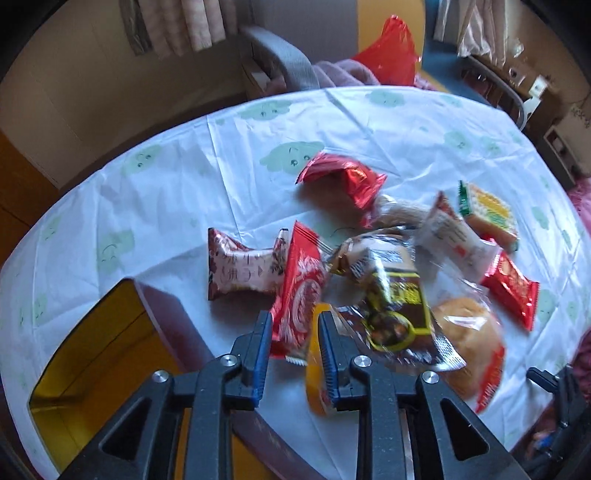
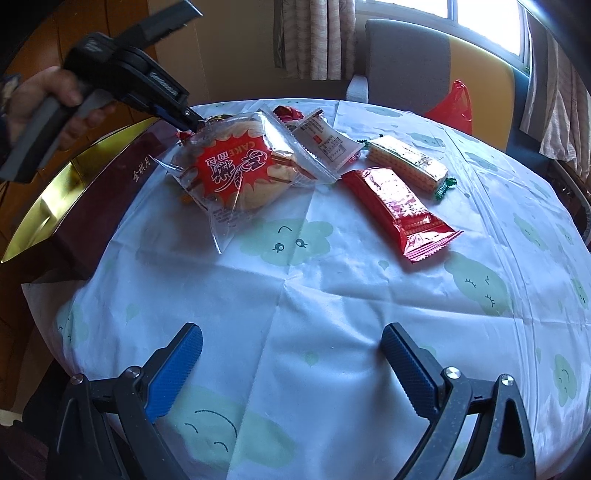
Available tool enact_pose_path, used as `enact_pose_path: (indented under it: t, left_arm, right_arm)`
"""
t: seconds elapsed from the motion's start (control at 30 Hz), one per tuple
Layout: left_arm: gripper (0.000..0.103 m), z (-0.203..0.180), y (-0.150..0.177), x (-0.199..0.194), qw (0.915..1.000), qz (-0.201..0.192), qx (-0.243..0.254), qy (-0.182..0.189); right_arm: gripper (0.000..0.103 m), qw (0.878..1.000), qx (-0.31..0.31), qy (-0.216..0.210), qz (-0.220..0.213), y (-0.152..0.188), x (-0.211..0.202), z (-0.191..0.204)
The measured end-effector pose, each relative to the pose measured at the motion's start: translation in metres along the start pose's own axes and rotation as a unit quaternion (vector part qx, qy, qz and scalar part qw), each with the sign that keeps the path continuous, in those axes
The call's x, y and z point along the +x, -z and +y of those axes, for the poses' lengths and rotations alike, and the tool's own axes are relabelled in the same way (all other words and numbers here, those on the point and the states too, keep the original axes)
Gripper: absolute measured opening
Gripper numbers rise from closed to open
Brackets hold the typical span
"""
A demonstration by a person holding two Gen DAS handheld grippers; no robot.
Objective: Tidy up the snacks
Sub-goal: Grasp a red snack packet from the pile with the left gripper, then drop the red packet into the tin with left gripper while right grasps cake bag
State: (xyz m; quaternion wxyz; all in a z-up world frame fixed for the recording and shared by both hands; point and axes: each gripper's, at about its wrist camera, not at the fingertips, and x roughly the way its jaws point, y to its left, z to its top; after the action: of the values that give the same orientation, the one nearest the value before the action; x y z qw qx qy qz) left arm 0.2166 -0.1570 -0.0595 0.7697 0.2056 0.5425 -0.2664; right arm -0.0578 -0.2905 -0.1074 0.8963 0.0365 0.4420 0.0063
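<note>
A round table [image 2: 295,295] fills the lower frame, draped in a white cloth [image 2: 369,332] printed with pale green clouds. Behind it at top centre stands a grey chair [image 2: 406,55] against a yellow panel [image 2: 480,62]. Striped curtains [image 2: 314,37] hang beside a bright window [image 2: 480,22] at upper right, daylight falling across the cloth

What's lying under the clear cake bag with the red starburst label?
The cake bag lies over the snack pile's edge. A white wrapper pokes out behind it, and something orange shows under its near-left corner. What lies beneath its middle is covered.
</note>
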Motion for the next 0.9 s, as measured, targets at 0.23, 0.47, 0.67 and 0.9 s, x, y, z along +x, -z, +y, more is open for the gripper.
enact_pose_path:
  t: [0.23,0.47,0.67,0.9]
  left_arm:
    - [0.030,-0.004,-0.013,0.022,0.9992,0.030,0.025,0.009]
    - [0.014,-0.009,-0.003,0.013,0.9992,0.002,0.023,0.033]
    - [0.002,-0.007,0.019,-0.017,0.9973,-0.054,-0.010,0.050]
    - [0.002,-0.021,0.037,-0.020,0.9972,-0.061,-0.005,0.042]
  right_arm:
    - [0.101,1.000,-0.003,-0.005,-0.001,-0.002,0.001,0.000]
    - [0.101,1.000,-0.004,-0.006,-0.003,-0.004,0.004,0.000]
    - [0.094,1.000,0.012,-0.009,-0.002,-0.006,0.001,-0.005]
    - [0.085,1.000,0.029,-0.002,0.006,-0.008,-0.003,-0.011]
